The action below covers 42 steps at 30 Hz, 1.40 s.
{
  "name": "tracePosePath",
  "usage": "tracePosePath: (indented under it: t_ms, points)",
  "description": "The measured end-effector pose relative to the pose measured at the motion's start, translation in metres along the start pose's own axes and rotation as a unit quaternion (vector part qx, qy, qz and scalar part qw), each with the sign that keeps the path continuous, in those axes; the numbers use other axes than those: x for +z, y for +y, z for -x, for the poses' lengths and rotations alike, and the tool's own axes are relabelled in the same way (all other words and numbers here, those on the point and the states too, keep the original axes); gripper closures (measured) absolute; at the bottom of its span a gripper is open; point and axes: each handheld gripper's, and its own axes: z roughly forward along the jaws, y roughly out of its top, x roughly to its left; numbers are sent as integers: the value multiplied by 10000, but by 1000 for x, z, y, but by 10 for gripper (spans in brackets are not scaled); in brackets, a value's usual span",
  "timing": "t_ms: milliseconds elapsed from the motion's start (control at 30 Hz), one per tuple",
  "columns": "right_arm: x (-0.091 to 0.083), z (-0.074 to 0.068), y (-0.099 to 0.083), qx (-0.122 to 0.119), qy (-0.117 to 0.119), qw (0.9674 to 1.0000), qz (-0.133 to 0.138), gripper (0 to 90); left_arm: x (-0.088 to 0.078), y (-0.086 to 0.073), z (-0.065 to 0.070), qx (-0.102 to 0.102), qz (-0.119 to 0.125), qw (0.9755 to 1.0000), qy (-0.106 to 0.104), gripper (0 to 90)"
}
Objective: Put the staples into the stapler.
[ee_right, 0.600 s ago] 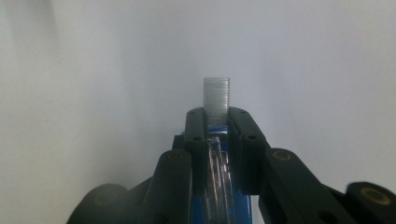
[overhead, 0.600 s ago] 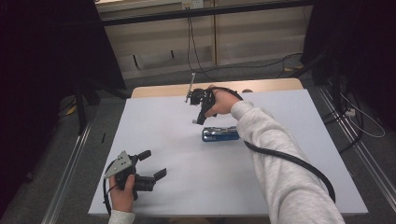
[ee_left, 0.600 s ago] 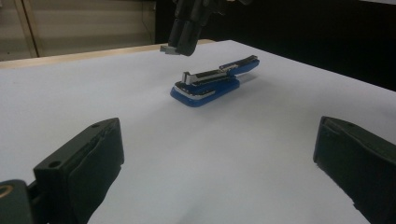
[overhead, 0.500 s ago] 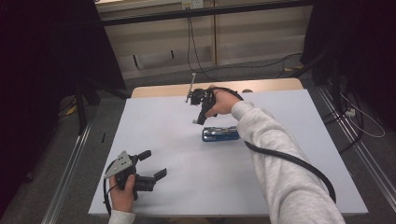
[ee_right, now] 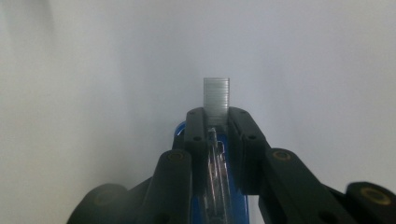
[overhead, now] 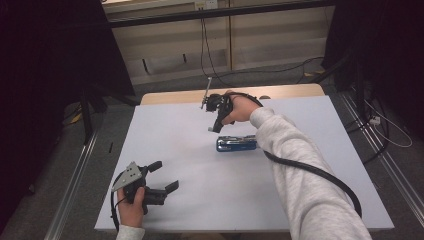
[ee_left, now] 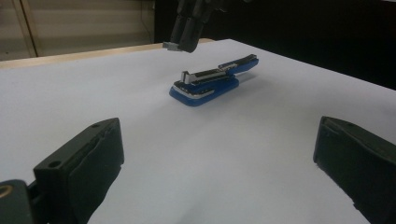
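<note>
Staple strip (ee_right: 216,94) in right claw (ee_right: 216,116), above stapler (overhead: 236,143)

A white table (overhead: 200,150) stands in the middle of the room, its bare top pale and smooth. Along its far edge a strip of light wood (overhead: 175,96) shows from under the white sheet. Beyond that, a beige wall of panels (overhead: 270,37) runs across the back, with a black cable (overhead: 204,45) hanging down in front of it and more cables (overhead: 385,125) lying loose on the grey floor (overhead: 165,82) to the right. Dark curtains (overhead: 50,65) close off both sides. A metal rail (overhead: 75,175) runs along the floor left of the table, and another (overhead: 395,185) on the right.
</note>
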Motion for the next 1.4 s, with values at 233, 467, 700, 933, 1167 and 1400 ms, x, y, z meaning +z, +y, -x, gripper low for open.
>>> tracePosePath:
  t_ms: [233, 467, 700, 933, 1167, 1400]
  points:
    - [0, 0, -1, -21, 7, 10000, -7, 785, 0, 0, 0, -2, 5, 10000, 7, 18]
    - [-2, 1, -7, 43, 13, 10000, 15, 785, 0, 0, 0, 7, 21, 10000, 9, 18]
    - [-3, 2, -12, 28, 19, 10000, 17, 785, 0, 0, 0, 9, 7, 10000, 12, 18]
    - [-3, 1, -16, 76, 6, 10000, 37, 785, 0, 0, 0, 7, 6, 10000, 27, 18]
    - [-6, 1, -20, 65, 2, 10000, 20, 785, 1, 0, 1, 31, -14, 10000, 22, 18]
    - [-8, 0, -24, 117, -15, 9999, 45, 785, 1, 0, 1, 41, -29, 10000, 4, 18]
